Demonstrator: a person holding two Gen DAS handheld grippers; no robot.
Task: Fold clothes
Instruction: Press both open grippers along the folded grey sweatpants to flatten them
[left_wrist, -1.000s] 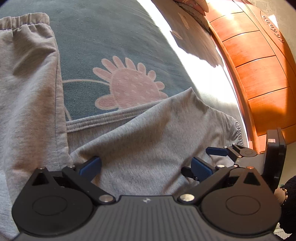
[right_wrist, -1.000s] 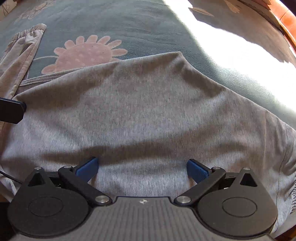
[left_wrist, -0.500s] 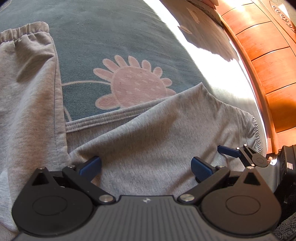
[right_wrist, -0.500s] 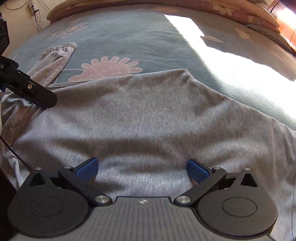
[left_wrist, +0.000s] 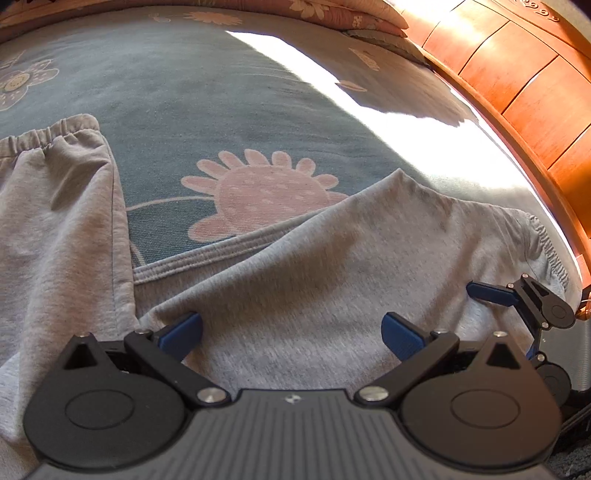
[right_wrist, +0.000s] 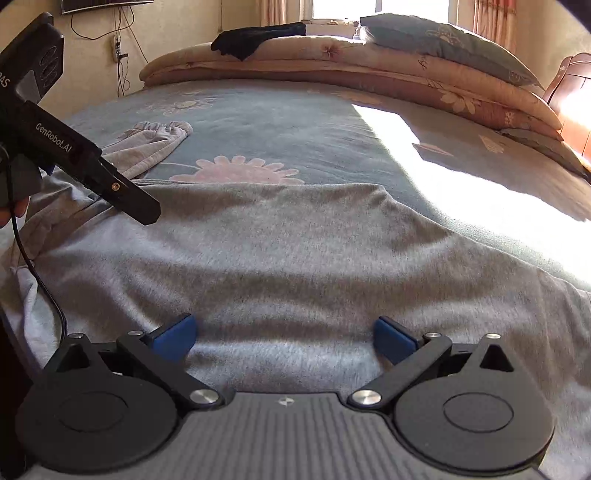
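Note:
Grey sweatpants (left_wrist: 303, 273) lie on a blue flowered bedspread (left_wrist: 207, 99). One leg runs to a gathered cuff at the left (left_wrist: 48, 136); the other is folded across towards the right, with a ribbed hem (left_wrist: 207, 254) showing. In the right wrist view the grey fabric (right_wrist: 280, 258) fills the foreground. My left gripper (left_wrist: 291, 332) is open and empty just above the fabric. My right gripper (right_wrist: 284, 334) is open and empty too; it also shows at the right edge of the left wrist view (left_wrist: 524, 299). The left gripper shows at the left of the right wrist view (right_wrist: 110, 184).
An orange wooden headboard (left_wrist: 517, 74) runs along the right side. Folded quilts (right_wrist: 369, 74), a pillow (right_wrist: 443, 40) and a black garment (right_wrist: 255, 33) lie at the far end of the bed. A bright sun patch (right_wrist: 480, 177) crosses the bedspread.
Both grippers have tilted up and drawn back, so more of the bed and room shows. Both stay open. The sweatpants have not moved.

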